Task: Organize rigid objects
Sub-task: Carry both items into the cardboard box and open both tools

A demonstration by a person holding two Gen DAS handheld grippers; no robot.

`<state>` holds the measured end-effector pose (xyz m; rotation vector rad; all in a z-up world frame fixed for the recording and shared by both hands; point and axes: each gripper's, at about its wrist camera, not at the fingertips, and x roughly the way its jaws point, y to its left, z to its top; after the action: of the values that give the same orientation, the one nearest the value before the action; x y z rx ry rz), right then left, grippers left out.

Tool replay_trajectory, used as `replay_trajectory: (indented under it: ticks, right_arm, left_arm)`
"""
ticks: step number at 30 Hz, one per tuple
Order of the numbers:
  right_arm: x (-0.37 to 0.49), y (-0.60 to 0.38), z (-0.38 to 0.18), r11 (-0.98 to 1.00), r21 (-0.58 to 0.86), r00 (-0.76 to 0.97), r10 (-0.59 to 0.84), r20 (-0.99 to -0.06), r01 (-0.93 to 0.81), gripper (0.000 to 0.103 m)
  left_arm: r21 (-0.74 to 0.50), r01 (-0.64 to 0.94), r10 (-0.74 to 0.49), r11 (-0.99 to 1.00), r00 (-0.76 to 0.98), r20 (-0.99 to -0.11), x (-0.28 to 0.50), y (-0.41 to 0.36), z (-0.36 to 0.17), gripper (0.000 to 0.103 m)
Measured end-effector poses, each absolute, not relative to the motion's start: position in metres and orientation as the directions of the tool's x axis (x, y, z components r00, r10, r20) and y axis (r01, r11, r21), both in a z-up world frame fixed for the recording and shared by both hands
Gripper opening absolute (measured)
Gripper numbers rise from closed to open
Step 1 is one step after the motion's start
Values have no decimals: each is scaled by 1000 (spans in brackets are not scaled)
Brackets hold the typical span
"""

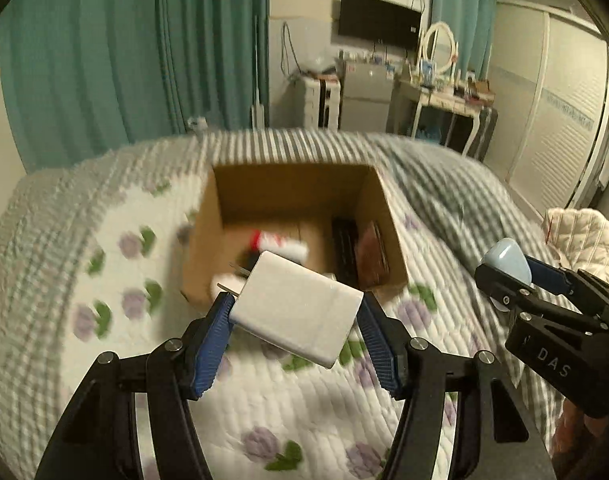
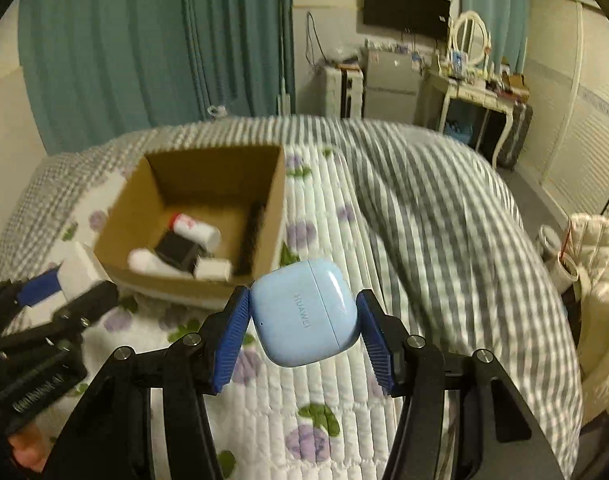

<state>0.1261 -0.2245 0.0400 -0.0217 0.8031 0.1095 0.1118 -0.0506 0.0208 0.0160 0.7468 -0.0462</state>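
My left gripper [image 1: 294,320] is shut on a white charger plug [image 1: 296,306], held above the quilt just in front of an open cardboard box [image 1: 288,178]. My right gripper [image 2: 304,322] is shut on a light blue earbud case [image 2: 306,312], held above the quilt to the right of the box [image 2: 208,162]. The box holds a white tube with a red end [image 2: 194,228], a black block [image 2: 176,250], a small white box [image 2: 212,269] and a dark flat item [image 2: 250,236]. The right gripper with the blue case [image 1: 508,258] shows at the right of the left wrist view.
The box sits on a bed with a white flowered quilt [image 2: 304,400] and a grey striped blanket [image 2: 444,208]. Teal curtains [image 1: 124,60], a dressing table [image 1: 444,100] and a wardrobe [image 1: 564,128] stand beyond. A cream padded jacket [image 2: 596,272] lies at the right.
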Motion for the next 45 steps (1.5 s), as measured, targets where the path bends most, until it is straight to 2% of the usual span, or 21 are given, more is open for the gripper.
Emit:
replay_trajectory:
  ticks: [6,11,17,22,26,33,36,45]
  right_arm:
    - [151,-200,80,983,-3,738,134,-661,-182,54]
    - [187,-179,99,969,5,757,196,-623,-247,54]
    - [234,-159,85,959,-17,752,210,-625,-282,54]
    - [265,-151,50,954,-11,724,221,-654,-301,54]
    - [282,-150,26,951,-10,706,223,-673,-310,54]
    - [293,-159,6,949,52,676,258,-690,-310,54]
    - [290,-155,9,950,34,683,248,-687,-311,54]
    - [307,-144,-3,934,145,632,330,-701,-327,55]
  left_arm:
    - [53,54,-9,997,776,-631,140,-33,54,64]
    - [67,60,-5,996,786,-618,176,-23,54,64]
    - [84,62,9,995,746,-666,230,-21,8,64]
    - [38,92,-33,995,668,-744,269,-15,-50,64]
    - [20,113,-58,993,648,-759,281,-15,-68,64]
    - [60,124,-41,990,684,-729,275,-21,-53,67]
    - [66,119,-39,991,709,-704,266,-17,-34,73]
    - [94,86,2,992,731,-682,245,0,-14,73]
